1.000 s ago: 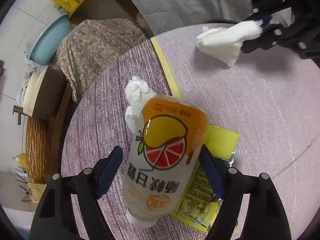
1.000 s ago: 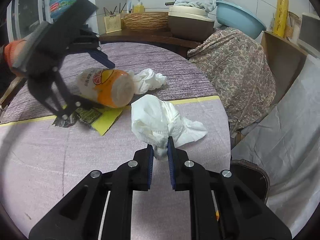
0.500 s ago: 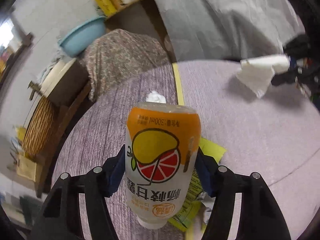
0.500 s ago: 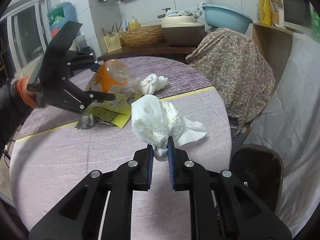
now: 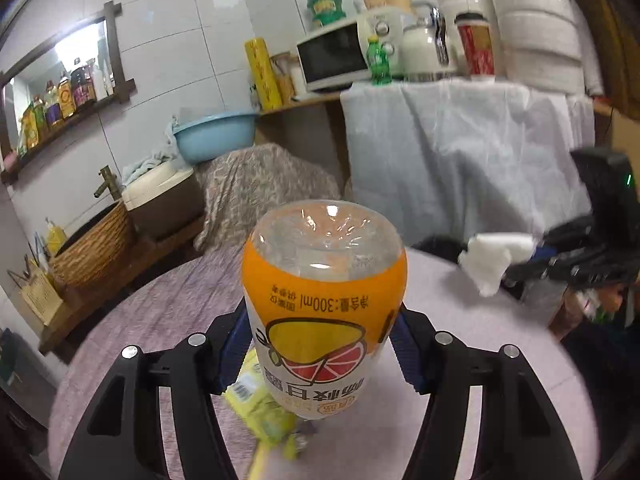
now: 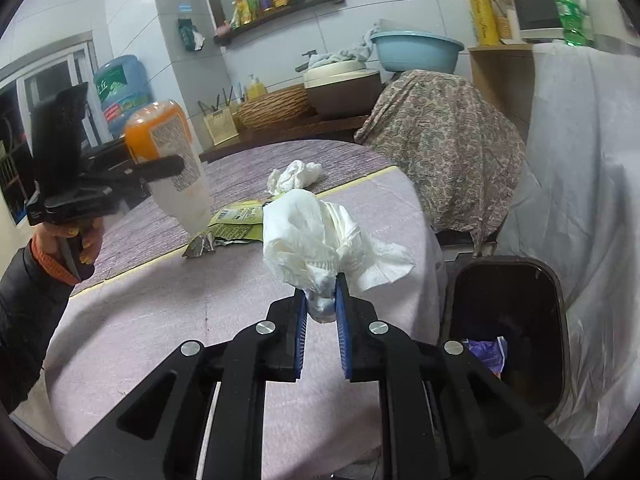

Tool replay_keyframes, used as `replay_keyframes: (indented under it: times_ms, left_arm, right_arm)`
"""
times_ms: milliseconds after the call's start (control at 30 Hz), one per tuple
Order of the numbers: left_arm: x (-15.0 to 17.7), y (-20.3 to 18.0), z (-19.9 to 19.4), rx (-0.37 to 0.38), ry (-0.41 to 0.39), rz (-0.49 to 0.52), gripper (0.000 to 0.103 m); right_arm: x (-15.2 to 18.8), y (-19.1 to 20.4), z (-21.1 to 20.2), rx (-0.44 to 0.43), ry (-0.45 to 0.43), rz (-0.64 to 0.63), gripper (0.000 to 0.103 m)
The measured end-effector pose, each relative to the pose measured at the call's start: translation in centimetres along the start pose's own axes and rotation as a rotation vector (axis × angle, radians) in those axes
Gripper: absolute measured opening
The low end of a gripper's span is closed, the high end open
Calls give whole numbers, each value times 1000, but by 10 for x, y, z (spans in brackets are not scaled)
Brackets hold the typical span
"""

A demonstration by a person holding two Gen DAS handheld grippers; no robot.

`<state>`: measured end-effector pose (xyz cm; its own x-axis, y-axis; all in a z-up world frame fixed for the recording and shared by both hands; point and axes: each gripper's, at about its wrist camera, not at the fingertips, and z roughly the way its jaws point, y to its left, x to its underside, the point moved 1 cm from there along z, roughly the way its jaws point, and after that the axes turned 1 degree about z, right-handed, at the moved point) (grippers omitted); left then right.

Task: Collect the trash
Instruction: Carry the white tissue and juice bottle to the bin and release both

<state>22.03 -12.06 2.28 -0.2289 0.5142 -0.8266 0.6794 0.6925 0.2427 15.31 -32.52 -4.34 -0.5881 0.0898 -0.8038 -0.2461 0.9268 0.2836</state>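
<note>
My left claw (image 5: 322,354) clamps the bottle (image 5: 324,300) above the tabletop (image 6: 180,312); my right claw (image 6: 320,312) pinches the tissue (image 6: 320,240) beside the bin (image 6: 508,320).

On the desk (image 6: 168,320), a crumpled tissue (image 6: 294,174) lies behind a flat wrapper (image 6: 236,226), both at frame centre-left. The bin (image 6: 506,320) stands off the desk's right edge, lower right of frame, with a draped chair (image 6: 436,148) behind it. A basket (image 6: 272,110) sits on the counter (image 6: 300,130) beyond the desk, upper centre.
</note>
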Motion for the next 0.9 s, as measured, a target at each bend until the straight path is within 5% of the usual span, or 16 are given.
replay_keyframes:
  times_ms: [233,433,633,900]
  left_arm:
    - [-23,-45,8,99,-74,-100,62]
    - [-36,-96,39,207,-47,-170,62]
    - [-51,-143,71,273,-24,-176,62]
    - [-62,-178,110,322,36,-195,62]
  right_arm:
    - [29,-38,-34,69,-49,118,14]
    - [48,-86,-43,197,-39,192,14]
    - [69,-134,-20,293,20,254,14]
    - [86,-176,23,320,98,324,14]
